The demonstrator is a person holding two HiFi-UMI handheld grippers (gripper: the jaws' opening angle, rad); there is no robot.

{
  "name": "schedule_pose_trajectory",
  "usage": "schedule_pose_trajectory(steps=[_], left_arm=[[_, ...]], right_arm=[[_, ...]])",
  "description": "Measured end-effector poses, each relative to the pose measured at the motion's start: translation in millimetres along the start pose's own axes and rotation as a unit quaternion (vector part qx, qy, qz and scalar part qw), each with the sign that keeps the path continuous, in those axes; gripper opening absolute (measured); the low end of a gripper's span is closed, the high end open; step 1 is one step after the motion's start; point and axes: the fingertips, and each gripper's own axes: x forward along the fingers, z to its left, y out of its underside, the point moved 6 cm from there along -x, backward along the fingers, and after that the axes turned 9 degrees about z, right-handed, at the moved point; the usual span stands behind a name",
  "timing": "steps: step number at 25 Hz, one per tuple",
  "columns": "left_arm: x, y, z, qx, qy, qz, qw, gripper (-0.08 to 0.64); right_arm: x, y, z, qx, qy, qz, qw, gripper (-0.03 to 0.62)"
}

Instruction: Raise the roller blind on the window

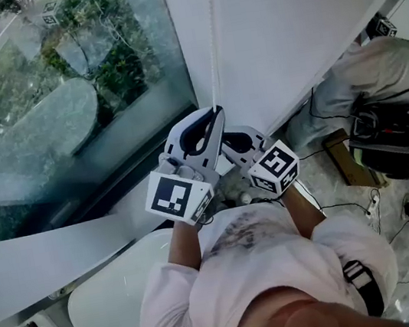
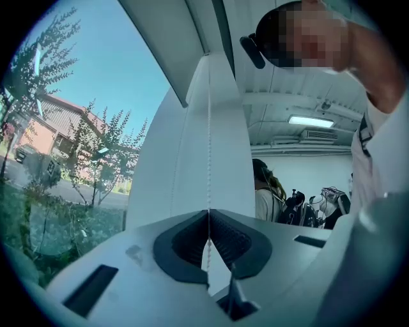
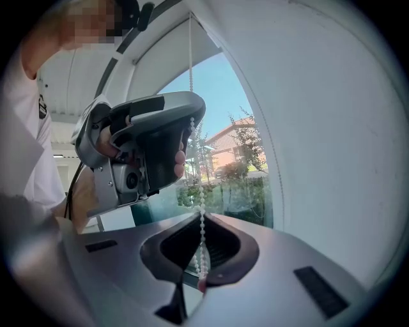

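Note:
A thin white bead chain (image 1: 208, 34) hangs down the white wall strip (image 1: 282, 22) beside the window (image 1: 60, 90). My left gripper (image 1: 216, 112) is shut on this chain, higher up. In the left gripper view the bead chain (image 2: 209, 128) runs straight up from the closed left gripper (image 2: 208, 214). Just below and to the right, my right gripper (image 1: 232, 150) is shut on the same chain. In the right gripper view the bead chain (image 3: 191, 76) passes the left gripper (image 3: 147, 147) and enters the closed right gripper (image 3: 201, 217), with a loop dangling underneath. The blind's fabric cannot be made out.
Trees and a building show through the glass (image 2: 57, 159). A white ledge (image 1: 56, 253) runs under the window, with a white round table (image 1: 107, 303) below it. Another person (image 1: 375, 68) crouches at the right among bags, cables and a wooden box (image 1: 347, 158) on the floor.

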Motion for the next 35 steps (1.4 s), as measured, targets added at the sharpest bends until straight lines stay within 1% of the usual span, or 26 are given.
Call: schedule_pose_trajectory(steps=[8,16,22,29,35], left_arm=[[-2,12,-1,-0.011,0.003,0.012,0.9999,0.011],[-2,34,1,-0.024,0.004,0.029,0.9993,0.011],[-3,36,-4,-0.028,0.008,0.030,0.9991,0.011],[-3,51,-3,-0.035,0.012,0.052,0.9980,0.011],[-10,50,1,-0.035,0.003,0.051,0.9981,0.011]], right_arm=[[4,10,1,0.005,0.005,0.014,1.000,0.064],[13,29,-1,0.010,0.007,0.034,0.999,0.064],[11,33,0,0.013,0.004,0.034,0.999,0.064],[17,45,3,0.006,0.007,0.057,0.998,0.064],[12,46,13,-0.004,0.006,0.065,0.998,0.066]])
